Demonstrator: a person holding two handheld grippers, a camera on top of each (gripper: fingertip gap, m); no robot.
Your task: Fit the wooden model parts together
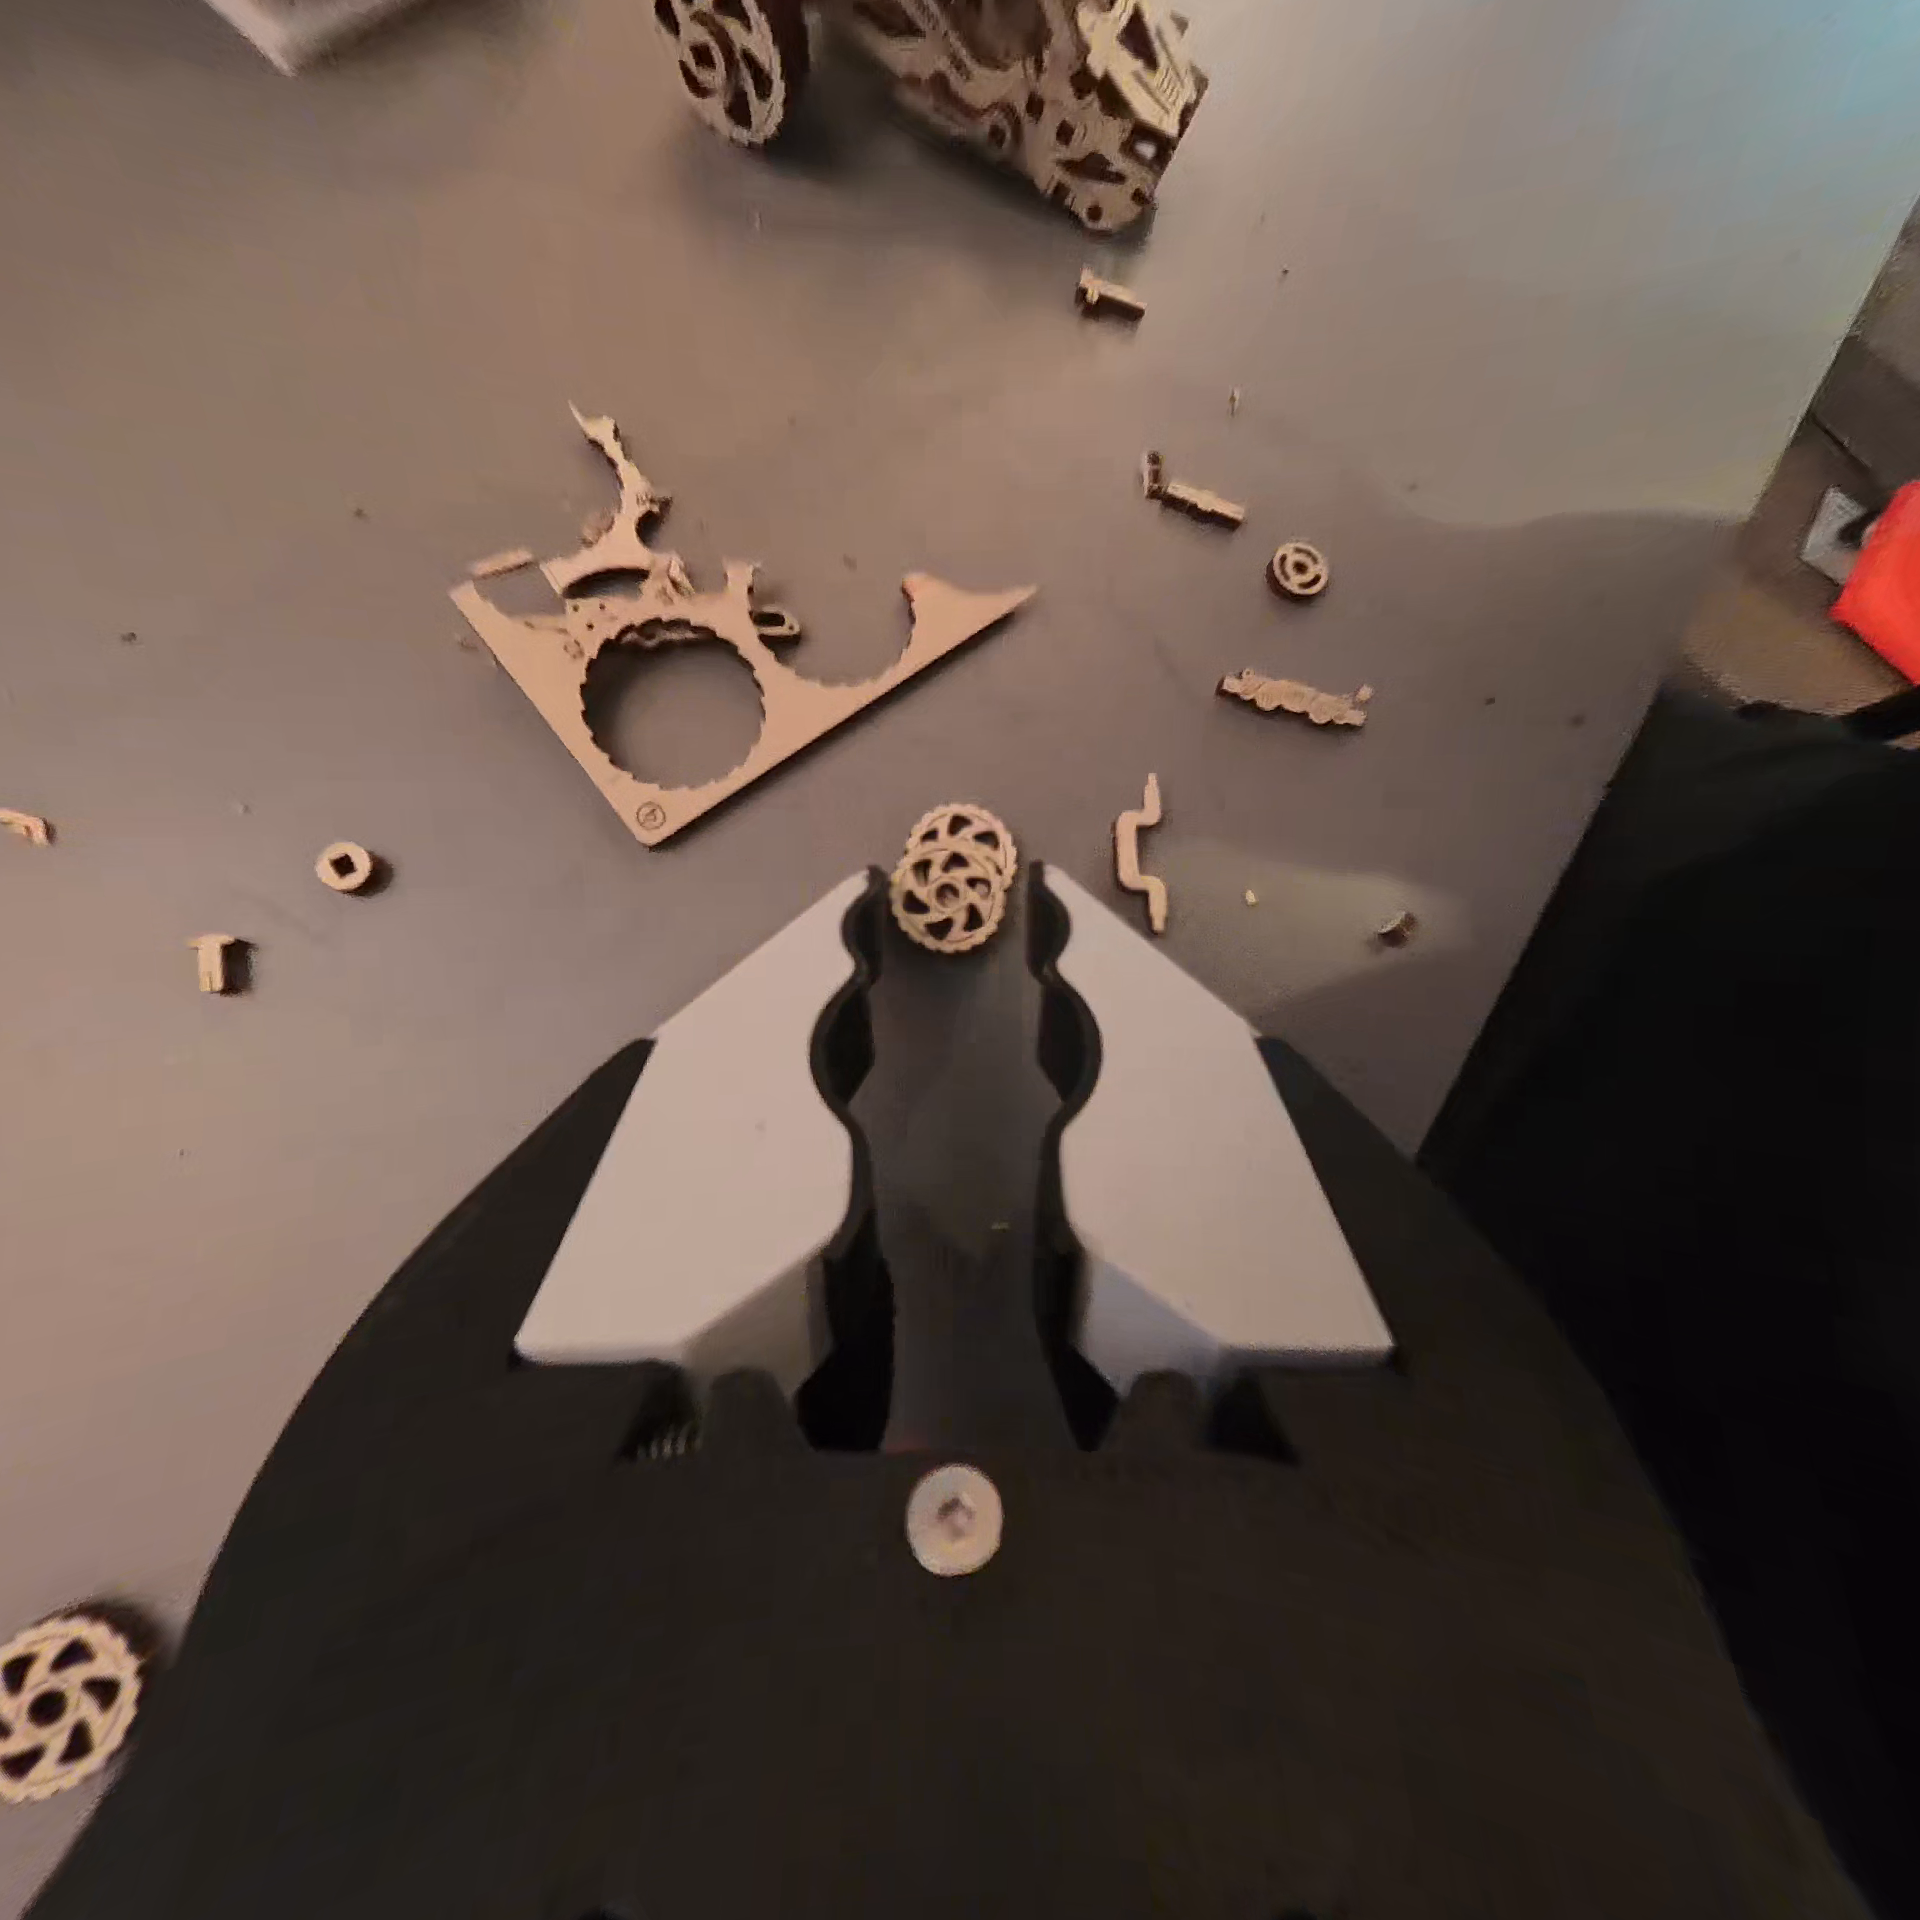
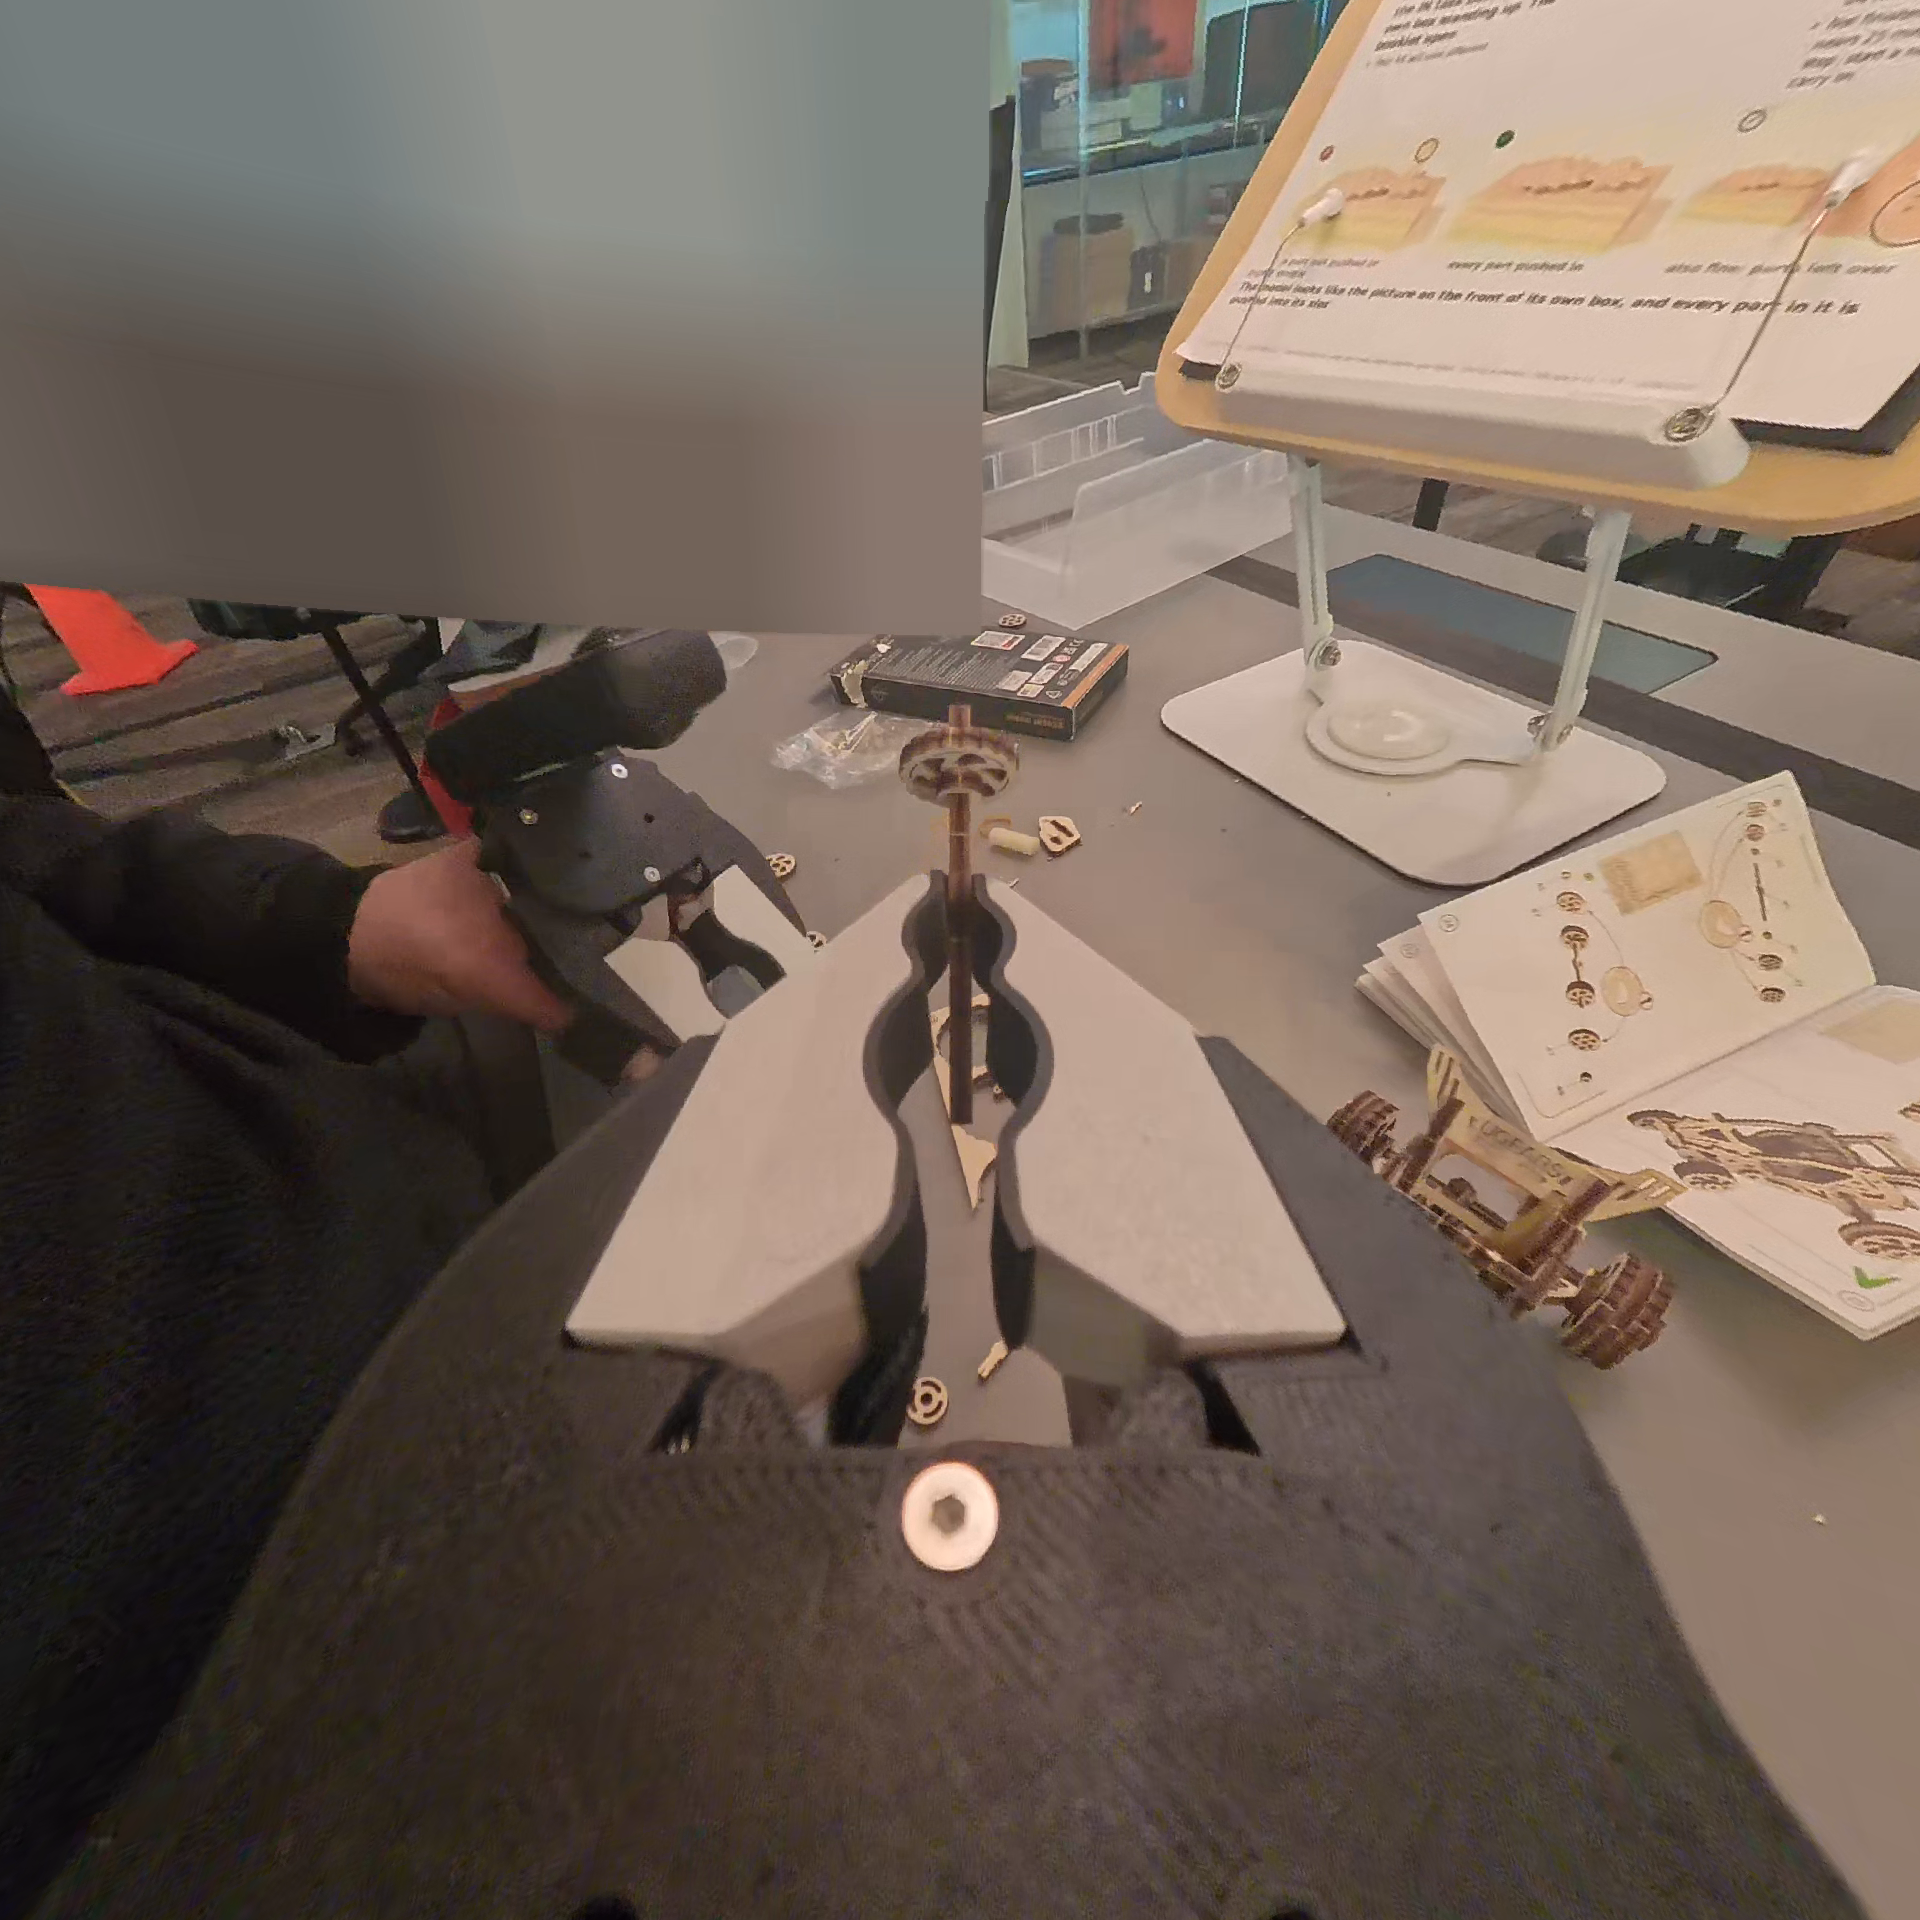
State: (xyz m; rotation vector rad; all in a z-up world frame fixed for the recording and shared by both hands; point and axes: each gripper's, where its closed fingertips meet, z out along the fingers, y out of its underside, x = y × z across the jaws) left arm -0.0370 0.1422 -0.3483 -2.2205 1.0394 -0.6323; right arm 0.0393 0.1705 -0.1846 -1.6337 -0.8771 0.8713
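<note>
Left wrist view showed the left tool (image 1: 954,894) clamped at its tips on a small pale wooden toothed wheel pair (image 1: 953,891), held clear above the grey counter (image 1: 312,312), probably so its hub could meet a shaft. Just ahead of those tips lay the flat punched-out wooden sheet (image 1: 727,696), the likely source of loose parts. Right wrist view showed the right tool (image 2: 961,894) closed on a thin dark wooden axle (image 2: 961,977) standing upright with a wooden wheel (image 2: 957,767) near its top, seemingly presented for joining. Right of that tool rested the part-built wooden car (image 2: 1507,1205).
</note>
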